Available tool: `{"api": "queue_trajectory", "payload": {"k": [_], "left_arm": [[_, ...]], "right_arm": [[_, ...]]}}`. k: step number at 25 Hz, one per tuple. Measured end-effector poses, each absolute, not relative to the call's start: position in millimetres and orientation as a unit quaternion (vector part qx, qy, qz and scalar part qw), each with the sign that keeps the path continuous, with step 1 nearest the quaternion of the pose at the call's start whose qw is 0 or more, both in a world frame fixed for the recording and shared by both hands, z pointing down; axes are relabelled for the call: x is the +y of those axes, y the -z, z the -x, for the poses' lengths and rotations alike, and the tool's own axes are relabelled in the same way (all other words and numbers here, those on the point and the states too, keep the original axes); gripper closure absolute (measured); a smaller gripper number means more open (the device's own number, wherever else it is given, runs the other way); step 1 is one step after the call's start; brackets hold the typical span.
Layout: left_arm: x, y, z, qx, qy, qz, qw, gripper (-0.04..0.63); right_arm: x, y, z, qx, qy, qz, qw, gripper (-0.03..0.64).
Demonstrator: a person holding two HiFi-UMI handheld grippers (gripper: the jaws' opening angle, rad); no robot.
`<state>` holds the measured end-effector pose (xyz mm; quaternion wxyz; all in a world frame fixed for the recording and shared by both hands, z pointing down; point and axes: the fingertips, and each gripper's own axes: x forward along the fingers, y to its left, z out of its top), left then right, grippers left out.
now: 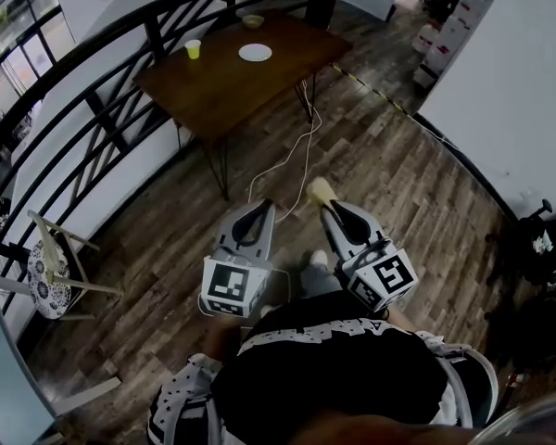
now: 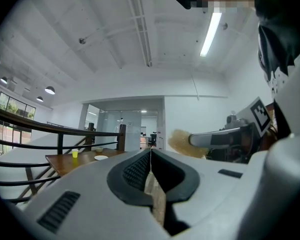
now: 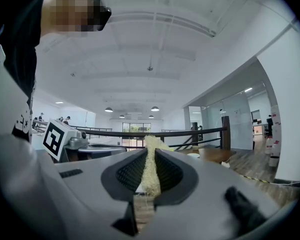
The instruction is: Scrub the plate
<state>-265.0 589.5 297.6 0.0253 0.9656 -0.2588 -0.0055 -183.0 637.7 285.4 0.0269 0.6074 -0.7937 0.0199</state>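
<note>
My right gripper (image 3: 150, 153) has its fingers clamped on a beige scrubber (image 3: 149, 171); left gripper (image 2: 151, 153) fingers together, empty. The white plate (image 1: 255, 53) sits on the desk (image 1: 224, 91), well apart from both.

Head cam sits high and looks steeply down. The left gripper (image 1: 259, 206) and right gripper (image 1: 326, 204) are close below, and the table (image 1: 232, 91) is far ahead at frame top. Each gripper cam sits low, right behind its own jaws, facing forward and tilted toward the ceiling. All three views share the table. The left gripper view also catches the right gripper's scrub pad (image 2: 182, 143).
</note>
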Motion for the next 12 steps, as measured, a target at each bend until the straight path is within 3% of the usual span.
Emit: {"api": "queue_trajectory", "payload": {"k": [12], "left_arm": [[569.3, -297.9, 242.3, -0.276, -0.022, -0.961, 0.015, 0.581]], "right_arm": [[604.6, -300.7, 162.7, -0.811, -0.047, -0.583, 0.009, 0.568]]}}
